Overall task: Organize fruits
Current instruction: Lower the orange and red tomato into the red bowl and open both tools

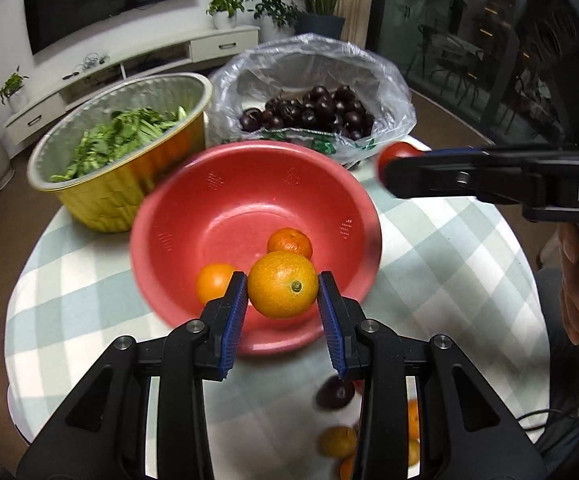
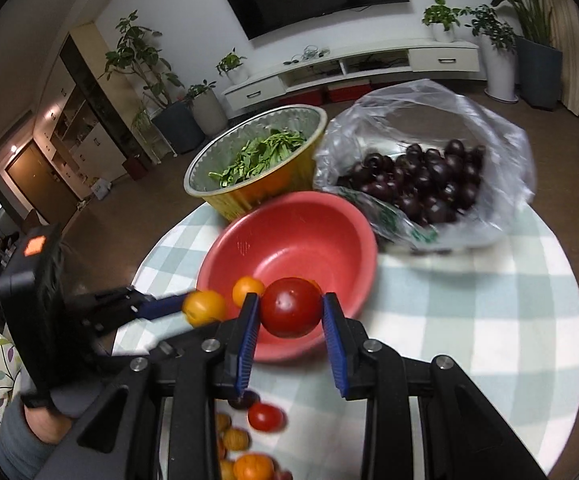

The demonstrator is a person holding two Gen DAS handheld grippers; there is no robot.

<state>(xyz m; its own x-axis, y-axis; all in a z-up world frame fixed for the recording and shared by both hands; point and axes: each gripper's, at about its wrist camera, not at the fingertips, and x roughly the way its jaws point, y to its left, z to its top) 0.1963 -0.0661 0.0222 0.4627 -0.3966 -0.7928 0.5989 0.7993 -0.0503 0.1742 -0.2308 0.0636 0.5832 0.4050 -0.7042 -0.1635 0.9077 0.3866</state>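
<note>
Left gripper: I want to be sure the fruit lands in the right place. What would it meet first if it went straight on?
Probably the red bowl: the left gripper, shut on an orange, points into it, though depth is unclear.

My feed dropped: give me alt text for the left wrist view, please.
The left gripper holds a small orange citrus fruit between its jaws, over the near rim of a red bowl containing two more. At right, the right gripper carries a tomato.

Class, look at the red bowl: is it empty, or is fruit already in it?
Not empty. The red bowl already holds two small oranges on its floor; most of its inside is bare.
</note>
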